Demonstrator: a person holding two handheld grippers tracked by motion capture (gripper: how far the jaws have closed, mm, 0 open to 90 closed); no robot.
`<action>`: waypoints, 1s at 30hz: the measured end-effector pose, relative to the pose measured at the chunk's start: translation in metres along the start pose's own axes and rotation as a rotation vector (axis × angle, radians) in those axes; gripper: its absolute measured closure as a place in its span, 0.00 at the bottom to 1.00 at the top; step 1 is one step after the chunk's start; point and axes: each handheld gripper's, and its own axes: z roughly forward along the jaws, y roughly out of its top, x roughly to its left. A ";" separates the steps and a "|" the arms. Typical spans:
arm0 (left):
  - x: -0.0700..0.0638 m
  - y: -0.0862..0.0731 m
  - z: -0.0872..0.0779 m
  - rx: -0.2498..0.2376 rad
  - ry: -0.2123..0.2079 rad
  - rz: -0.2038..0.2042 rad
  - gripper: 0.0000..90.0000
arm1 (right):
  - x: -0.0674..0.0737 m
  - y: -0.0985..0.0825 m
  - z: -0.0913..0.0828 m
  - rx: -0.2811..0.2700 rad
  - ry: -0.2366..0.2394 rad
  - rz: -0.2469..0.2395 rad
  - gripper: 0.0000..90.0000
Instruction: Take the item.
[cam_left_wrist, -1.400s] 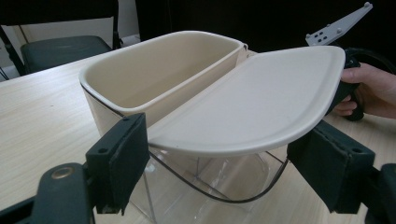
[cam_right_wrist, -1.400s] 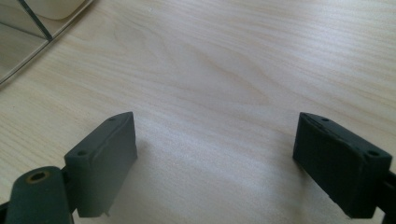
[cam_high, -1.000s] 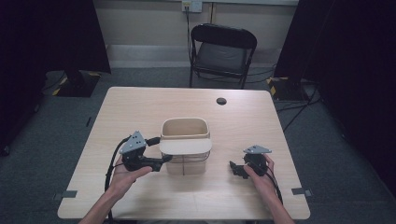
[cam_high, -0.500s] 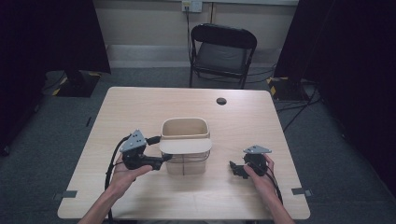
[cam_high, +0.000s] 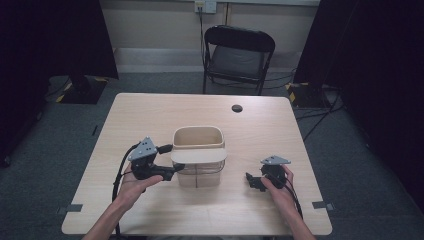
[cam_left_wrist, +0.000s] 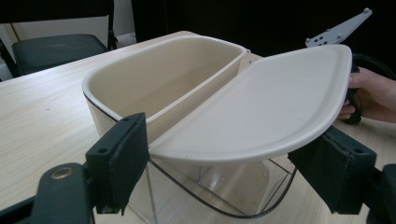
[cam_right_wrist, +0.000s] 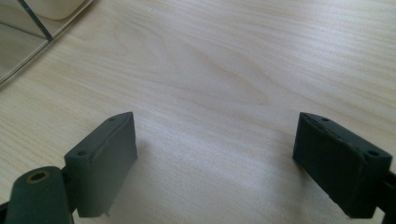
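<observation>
1. The bin (cam_high: 198, 156) stands mid-surface, slightly near of centre — a clear plastic body with a cream insert and a cream swing lid (cam_high: 199, 155) over its near half.
2. The left gripper (cam_high: 170, 172) sits at the bin's near-left corner. In the left gripper view its jaws are spread wide on either side of the lid's (cam_left_wrist: 261, 107) near edge, and the pads (cam_left_wrist: 123, 161) hold nothing.
3. The right gripper (cam_high: 254, 182) rests low over the wooden surface (cam_high: 150, 110), to the right of the bin and apart from it. Its jaws are also wide open and empty, with bare wood between them in the right gripper view.
4. The far half of the insert (cam_left_wrist: 163, 77) is open and looks empty; the lid lies roughly level over the near half.
5. Progress, as I judge it — early. The left gripper is lined up on the lid but has not closed, so the grip and any tipping or lifting of the lid are left to do.
6. A small dark disc (cam_high: 236, 108) lies far off near the surface's far edge, with a folding chair (cam_high: 239, 55) behind.
</observation>
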 end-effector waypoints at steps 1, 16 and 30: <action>0.000 0.000 0.000 -0.001 -0.003 0.004 0.23 | 0.000 0.000 0.000 0.000 0.000 0.000 0.14; 0.000 0.003 0.003 -0.001 -0.014 -0.004 0.25 | 0.000 0.000 0.000 0.000 0.000 0.000 0.14; 0.000 0.004 0.006 0.003 -0.011 -0.006 0.29 | 0.000 0.000 0.000 0.000 0.000 0.000 0.14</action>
